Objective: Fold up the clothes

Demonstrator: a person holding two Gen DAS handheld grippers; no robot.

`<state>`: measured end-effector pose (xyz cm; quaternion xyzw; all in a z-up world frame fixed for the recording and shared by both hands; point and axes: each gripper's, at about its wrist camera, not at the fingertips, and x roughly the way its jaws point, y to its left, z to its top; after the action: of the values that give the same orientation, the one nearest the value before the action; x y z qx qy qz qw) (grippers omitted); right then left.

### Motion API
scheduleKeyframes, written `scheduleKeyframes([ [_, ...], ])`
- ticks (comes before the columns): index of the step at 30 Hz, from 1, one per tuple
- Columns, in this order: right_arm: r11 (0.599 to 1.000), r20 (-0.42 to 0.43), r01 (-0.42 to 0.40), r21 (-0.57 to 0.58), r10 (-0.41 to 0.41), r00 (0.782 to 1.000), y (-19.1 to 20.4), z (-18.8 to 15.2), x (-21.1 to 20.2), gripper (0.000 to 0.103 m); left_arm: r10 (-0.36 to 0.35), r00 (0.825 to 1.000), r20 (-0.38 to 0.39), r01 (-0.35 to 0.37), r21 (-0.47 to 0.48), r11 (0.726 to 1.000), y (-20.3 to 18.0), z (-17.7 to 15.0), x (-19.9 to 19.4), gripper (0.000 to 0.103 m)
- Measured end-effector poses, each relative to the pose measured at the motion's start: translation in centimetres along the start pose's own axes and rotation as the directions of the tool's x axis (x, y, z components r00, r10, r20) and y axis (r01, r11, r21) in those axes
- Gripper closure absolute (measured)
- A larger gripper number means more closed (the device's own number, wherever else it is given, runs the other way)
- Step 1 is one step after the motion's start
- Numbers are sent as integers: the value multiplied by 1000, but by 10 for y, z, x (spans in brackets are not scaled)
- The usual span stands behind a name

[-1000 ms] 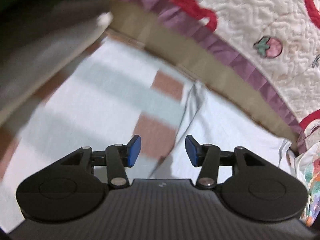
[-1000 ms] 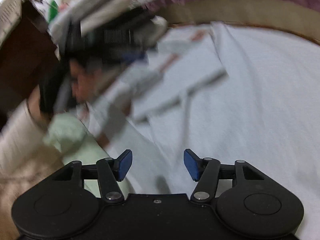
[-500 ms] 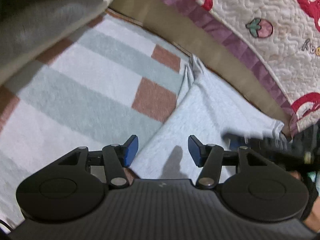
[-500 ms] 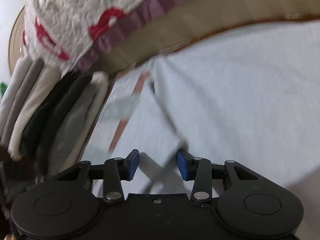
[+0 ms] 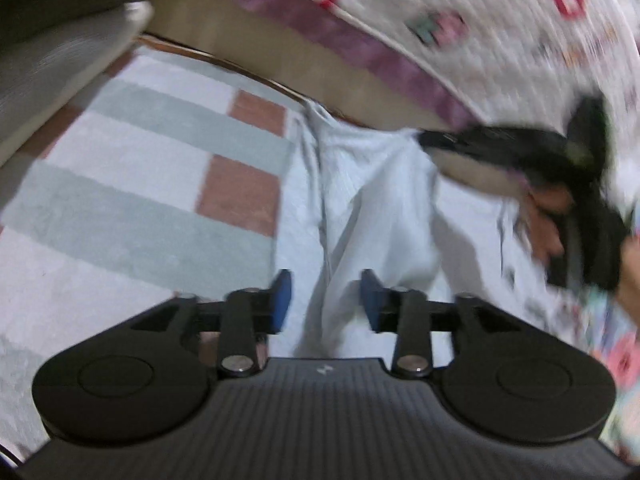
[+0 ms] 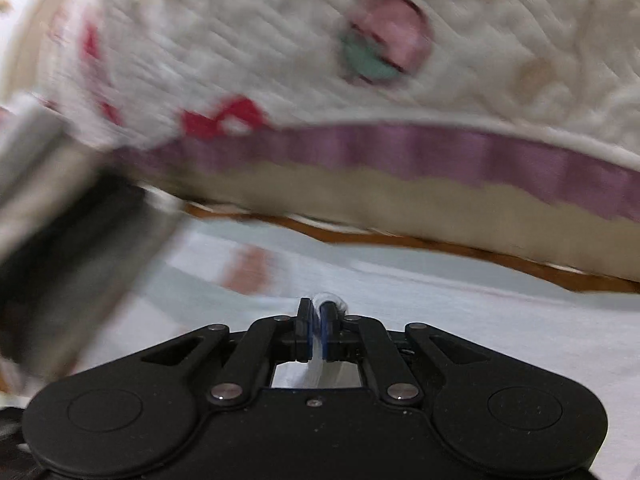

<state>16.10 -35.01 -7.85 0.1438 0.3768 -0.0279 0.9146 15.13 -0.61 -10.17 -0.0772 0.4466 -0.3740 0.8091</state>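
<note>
A pale blue garment [image 5: 384,208] lies on a striped towel [image 5: 132,184], with a raised fold running toward my left gripper [image 5: 325,298]. That gripper is open, its blue pads on either side of the fold, not touching it as far as I can see. My right gripper [image 6: 318,320] is shut on a bunched edge of the pale blue garment [image 6: 460,320]; white cloth shows between and behind its pads. In the left wrist view the right gripper [image 5: 432,140] appears blurred at the garment's far corner, near the quilt.
A white quilt [image 5: 460,20] with red shapes and a purple border [image 6: 400,152] hangs over a beige edge [image 6: 360,204] at the back. A stack of folded grey and dark clothes [image 5: 52,64] stands at the left, also blurred in the right wrist view [image 6: 60,240].
My right gripper has closed on the garment's edge and moved toward the quilt. The left gripper has shifted right, over the garment's raised fold, and stays open.
</note>
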Motion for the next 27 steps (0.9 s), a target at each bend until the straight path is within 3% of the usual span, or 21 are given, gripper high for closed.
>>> scheduleKeyframes([
  [3, 991, 31, 6, 135, -11, 999, -20, -18, -6, 83, 1, 999, -46, 4, 111, 994, -20, -5, 10, 56],
  [5, 971, 65, -36, 236, 21, 998, -30, -36, -23, 72, 10, 998, -66, 1, 164, 986, -29, -8, 15, 55],
  [7, 954, 83, -82, 287, 61, 995, -32, -56, -44, 69, 33, 998, -56, -21, 207, 978, -36, -9, 18, 53],
  [11, 954, 44, -190, 232, 185, 982, -24, -98, -77, 69, 79, 996, -32, -69, 234, 970, -39, -6, 36, 53],
  [13, 947, 22, -245, 207, 245, 969, -20, -119, -93, 69, 98, 995, -25, -89, 239, 967, -39, -5, 47, 60],
  [14, 947, 6, -263, 184, 266, 964, -16, -127, -99, 69, 105, 994, -23, -96, 251, 963, -40, -6, 50, 88],
  [15, 950, -14, -272, 155, 277, 961, -11, -133, -102, 69, 112, 994, -20, -102, 264, 959, -41, -6, 53, 103],
  [18, 956, -64, -283, 73, 288, 956, 4, -144, -105, 69, 236, 970, 52, -240, 319, 917, -52, -9, 37, 102],
  [22, 955, -122, -296, -14, 292, 948, 21, -153, -99, 64, 303, 946, 113, -320, 195, 927, -40, -19, 3, 102],
  [26, 952, -187, -300, -61, 285, 940, 35, -160, -81, 63, 414, 909, 53, -414, 245, 877, -39, -29, 21, 102],
  [27, 952, -190, -305, -34, 293, 937, 36, -162, -77, 62, 412, 909, 71, -416, 239, 877, -40, -27, 18, 102],
])
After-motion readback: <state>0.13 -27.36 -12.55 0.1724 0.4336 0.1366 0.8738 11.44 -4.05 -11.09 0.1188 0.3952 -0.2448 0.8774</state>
